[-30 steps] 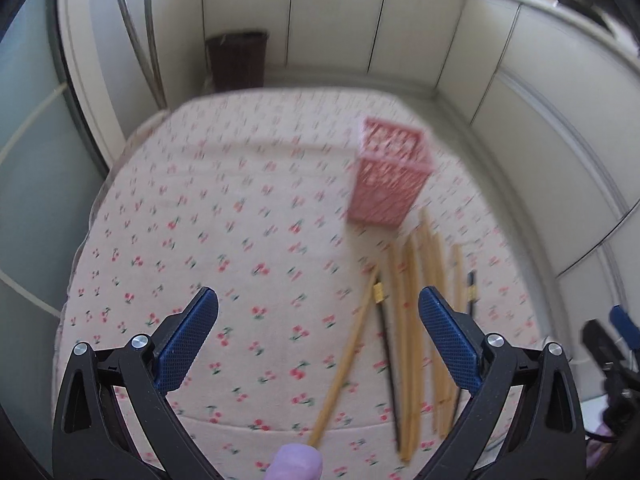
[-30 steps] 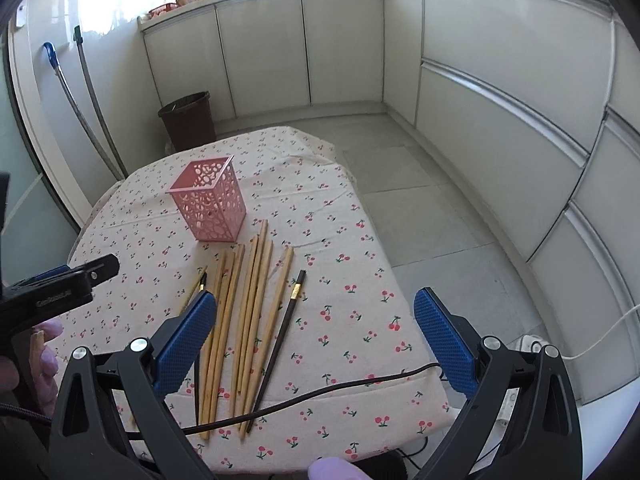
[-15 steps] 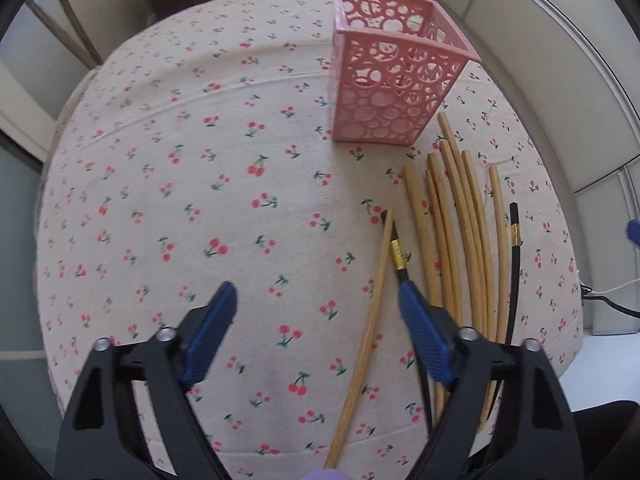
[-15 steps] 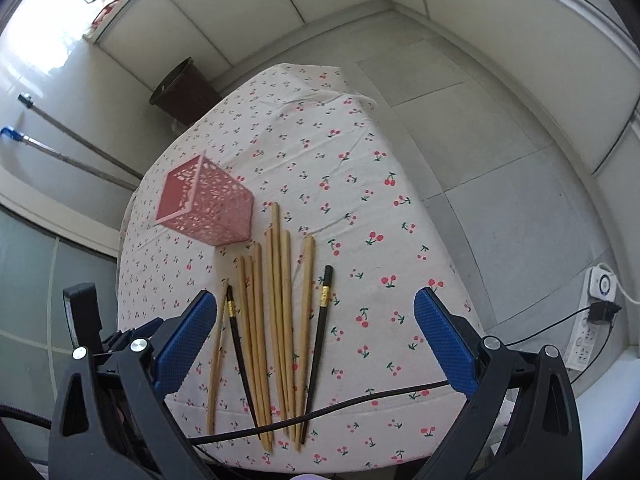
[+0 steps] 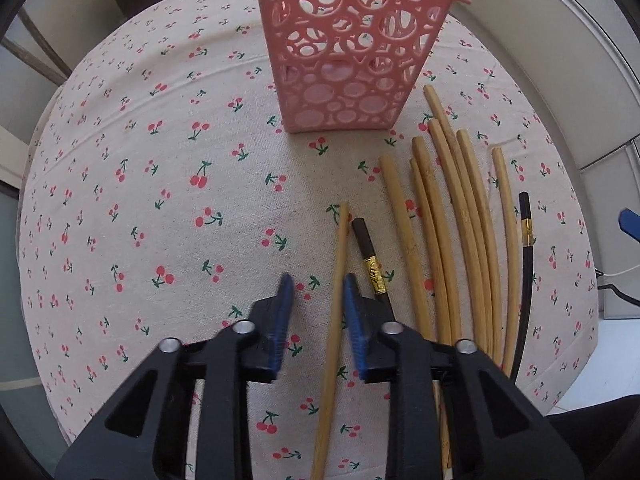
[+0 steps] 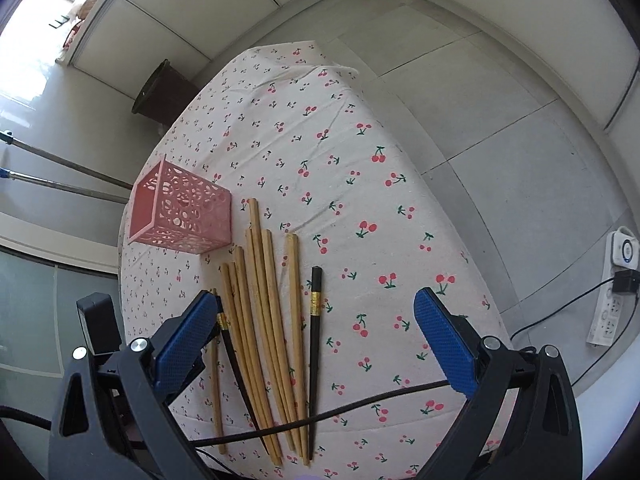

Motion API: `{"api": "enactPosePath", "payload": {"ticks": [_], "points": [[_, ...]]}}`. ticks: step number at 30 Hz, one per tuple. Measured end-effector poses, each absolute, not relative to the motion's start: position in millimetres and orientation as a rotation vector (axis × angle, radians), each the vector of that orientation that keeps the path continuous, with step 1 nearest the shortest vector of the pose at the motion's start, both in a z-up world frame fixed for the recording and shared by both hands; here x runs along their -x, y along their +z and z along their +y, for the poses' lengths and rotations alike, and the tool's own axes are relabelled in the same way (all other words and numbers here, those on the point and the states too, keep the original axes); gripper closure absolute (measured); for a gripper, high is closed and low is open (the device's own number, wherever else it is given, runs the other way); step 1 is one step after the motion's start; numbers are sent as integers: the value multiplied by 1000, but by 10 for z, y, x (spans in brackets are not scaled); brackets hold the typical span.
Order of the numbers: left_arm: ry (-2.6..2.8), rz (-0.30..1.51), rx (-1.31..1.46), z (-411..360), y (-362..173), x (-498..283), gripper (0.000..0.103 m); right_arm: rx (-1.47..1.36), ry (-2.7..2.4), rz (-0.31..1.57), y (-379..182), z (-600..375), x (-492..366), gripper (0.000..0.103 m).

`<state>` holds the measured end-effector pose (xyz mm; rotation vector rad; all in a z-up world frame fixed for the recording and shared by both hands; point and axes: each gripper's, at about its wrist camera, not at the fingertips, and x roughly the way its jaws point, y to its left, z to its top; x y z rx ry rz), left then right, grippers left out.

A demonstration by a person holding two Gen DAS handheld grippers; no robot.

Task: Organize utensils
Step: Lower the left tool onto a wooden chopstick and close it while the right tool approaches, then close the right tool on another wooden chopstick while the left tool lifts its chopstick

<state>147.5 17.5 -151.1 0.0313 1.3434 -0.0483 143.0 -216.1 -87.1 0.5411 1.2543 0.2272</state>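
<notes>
nearest in the left wrist view, the left hand-held gripper has just been closing and its jaws now stand narrow around a single bamboo chopstick, which lies flat on the worktop between the blue pads; whether the pads press it yet i cannot tell, since a sliver of cloth shows on one side. the stick looks light, stiff and smooth, so it may roll or slide out of a loose pinch. taking it near the middle, as here, should keep it from tipping when lifted. just beside it lies a black chopstick with a gold band, then a loose fan of more bamboo chopsticks. the right hand-held gripper hangs above the same bundle with jaws wide and nothing between them. farther off stands the pink perforated basket, upright and apparently empty, the likely place for the sticks.
</notes>
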Motion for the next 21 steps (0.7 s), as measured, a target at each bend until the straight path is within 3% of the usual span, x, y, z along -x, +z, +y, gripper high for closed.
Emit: {"api": "enactPosePath", "payload": {"ticks": [2,4,6,8,14,21], "points": [[-42,1330,-40,175,-1483,-1436,98,-544,228,1263,-922,-2081,-1524,8],[-43,1322,-40,126,-1494,-1416,98,-538,231,1285,-994,-1979,-1611,20],[-45,1314,-20,157,-1504,-1343,98,-512,233,1314,-1085,-1854,-1695,40],[-46,1304,16,267,-1451,-1265,98,-467,225,1327,-1175,-1713,-1781,48],[-60,1255,84,484,-1183,-1125,98,-368,196,1323,-1289,-1454,-1931,66],[-85,1235,89,581,-990,-1051,98,-223,155,1321,-1373,-1260,-1963,79]]}}
